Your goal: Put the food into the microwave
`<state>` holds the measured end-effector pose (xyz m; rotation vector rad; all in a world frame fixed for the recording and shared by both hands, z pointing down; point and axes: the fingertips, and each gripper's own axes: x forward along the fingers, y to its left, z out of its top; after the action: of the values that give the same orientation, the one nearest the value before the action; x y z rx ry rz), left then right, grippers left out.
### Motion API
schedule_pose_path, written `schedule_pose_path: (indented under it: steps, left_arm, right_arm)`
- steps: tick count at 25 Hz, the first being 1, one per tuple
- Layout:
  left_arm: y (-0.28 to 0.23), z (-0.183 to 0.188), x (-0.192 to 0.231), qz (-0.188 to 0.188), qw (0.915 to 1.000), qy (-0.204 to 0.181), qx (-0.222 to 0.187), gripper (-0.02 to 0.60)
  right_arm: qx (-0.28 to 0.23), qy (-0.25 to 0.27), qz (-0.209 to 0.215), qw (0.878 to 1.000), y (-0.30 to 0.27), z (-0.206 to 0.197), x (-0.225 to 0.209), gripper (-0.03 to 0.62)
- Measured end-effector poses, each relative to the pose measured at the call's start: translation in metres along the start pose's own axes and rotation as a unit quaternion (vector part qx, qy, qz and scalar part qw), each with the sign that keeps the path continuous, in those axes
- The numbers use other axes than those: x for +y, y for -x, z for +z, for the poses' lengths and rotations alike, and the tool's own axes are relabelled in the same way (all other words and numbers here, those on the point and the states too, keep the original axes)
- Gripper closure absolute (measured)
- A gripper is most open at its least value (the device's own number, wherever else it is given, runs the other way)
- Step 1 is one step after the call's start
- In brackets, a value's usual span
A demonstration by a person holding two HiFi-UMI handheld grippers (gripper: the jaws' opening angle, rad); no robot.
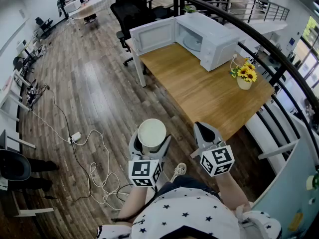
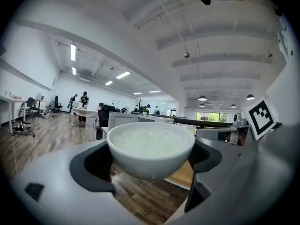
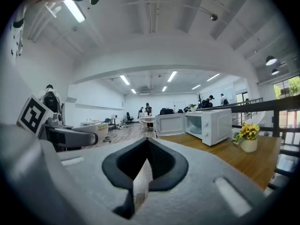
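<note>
Most of left claw [image 1: 150, 142] out of sight under rice bowl [image 1: 151, 132]

White bowl [image 1: 151, 135] full of white rice [image 2: 150, 140], upright, clamped btw jaws of left gripper [image 1: 151, 140], over the floor, well apart from desk [image 1: 199, 96]. White microwave [image 1: 207, 36] sits at desk's far end, door [image 1: 152, 35] swung wide open.
</note>
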<state>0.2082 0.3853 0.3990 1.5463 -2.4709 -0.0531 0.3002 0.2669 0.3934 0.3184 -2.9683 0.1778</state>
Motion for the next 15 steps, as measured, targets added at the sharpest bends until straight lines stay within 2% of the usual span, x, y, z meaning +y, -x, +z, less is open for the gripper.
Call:
schedule_pose_path:
  steps: [4, 7, 15]
  left_arm:
    - [0.063, -0.017, 0.004, 0.023, 0.9997, 0.008, 0.007, 0.109]
    - [0.098, -0.025, -0.005, 0.028, 0.9995, 0.007, 0.012, 0.109]
    - [0.135, -0.025, -0.034, 0.024, 0.9997, 0.001, 0.0, 0.109]
  right_arm:
    - [-0.001, 0.0, 0.018, 1.0, 0.041, -0.009, 0.049, 0.589]
    - [0.001, -0.001, 0.022, 1.0, 0.071, -0.015, 0.07, 0.589]
    - [0.002, 0.004, 0.028, 1.0, 0.112, -0.023, 0.091, 0.589]
